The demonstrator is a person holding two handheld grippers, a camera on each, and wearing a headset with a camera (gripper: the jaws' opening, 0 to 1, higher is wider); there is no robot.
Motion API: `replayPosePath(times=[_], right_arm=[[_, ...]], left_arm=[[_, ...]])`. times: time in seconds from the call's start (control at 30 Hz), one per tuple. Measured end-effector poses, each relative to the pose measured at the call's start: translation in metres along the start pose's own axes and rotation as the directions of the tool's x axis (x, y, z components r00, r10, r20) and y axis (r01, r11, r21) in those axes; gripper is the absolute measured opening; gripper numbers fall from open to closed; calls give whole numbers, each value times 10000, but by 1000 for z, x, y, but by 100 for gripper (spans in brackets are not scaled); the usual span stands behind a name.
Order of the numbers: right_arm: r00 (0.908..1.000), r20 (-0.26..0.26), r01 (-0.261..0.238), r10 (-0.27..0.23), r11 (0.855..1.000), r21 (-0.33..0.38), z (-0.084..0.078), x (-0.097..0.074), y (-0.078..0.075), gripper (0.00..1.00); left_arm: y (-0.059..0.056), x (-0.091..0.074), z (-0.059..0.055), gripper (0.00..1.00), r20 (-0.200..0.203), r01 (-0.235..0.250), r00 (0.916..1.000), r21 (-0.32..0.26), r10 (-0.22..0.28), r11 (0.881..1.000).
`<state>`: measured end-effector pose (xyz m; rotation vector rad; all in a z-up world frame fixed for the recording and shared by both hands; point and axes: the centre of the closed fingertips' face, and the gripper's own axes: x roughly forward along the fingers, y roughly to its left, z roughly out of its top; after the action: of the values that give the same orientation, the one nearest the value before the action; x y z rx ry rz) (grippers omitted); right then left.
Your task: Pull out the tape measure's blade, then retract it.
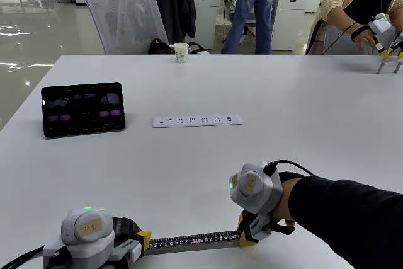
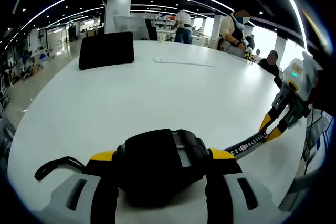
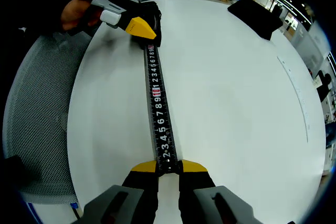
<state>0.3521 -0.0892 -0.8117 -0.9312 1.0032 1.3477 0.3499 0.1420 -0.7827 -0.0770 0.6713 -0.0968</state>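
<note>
Left gripper: your left gripper [image 2: 163, 157] has its jaws spread wide and pressed on both sides of the black tape measure [image 2: 157, 167]; it grips the case firmly.
Right gripper: your right gripper [image 3: 169, 167] has its jaws almost together; the yellow tips pinch the free end of the blade [image 3: 156, 98].
Blade: it is out of the case and runs straight from one gripper to the other; the numbers face up, with a red mark at the ten; I cannot tell if it touches the surface.
Place of the tape measure: at the near edge of the white table [image 1: 296, 118], in your left gripper; in the head view your right gripper is to its right, well apart.
Rest of the table: a dark tablet [image 1: 83, 109] stands on the left; a white power strip [image 1: 196, 120] lies flat near the middle; a paper cup [image 1: 181, 51] stands at the far edge.
Others: a person [image 1: 352, 4] at the far right corner holds grippers too.
</note>
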Motion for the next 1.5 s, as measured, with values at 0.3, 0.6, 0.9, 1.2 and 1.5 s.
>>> replayPosePath(times=[0.3,0.6,0.9,1.2,1.5], right_arm=[[10000,-9,-12,12,10000,-43,6,2,1,11],[10000,-23,-30,30,10000,-79,10,3,1,11],[10000,-14,-20,20,10000,-36,15,5,1,11],[9999,45,-107,107,9999,70,22,7,2,11],[9998,121,-163,161,9997,160,28,10,2,11]], left_arm=[[0,-1,-1,62,-25,-5,10000,3,5,10000],[0,0,0,62,-48,-3,10000,-2,3,10000],[0,0,-1,62,-83,17,10000,-13,-17,10000],[0,0,-1,62,-76,17,10000,-11,-17,10000],[-1,0,0,62,-74,22,10000,-17,-22,10000]])
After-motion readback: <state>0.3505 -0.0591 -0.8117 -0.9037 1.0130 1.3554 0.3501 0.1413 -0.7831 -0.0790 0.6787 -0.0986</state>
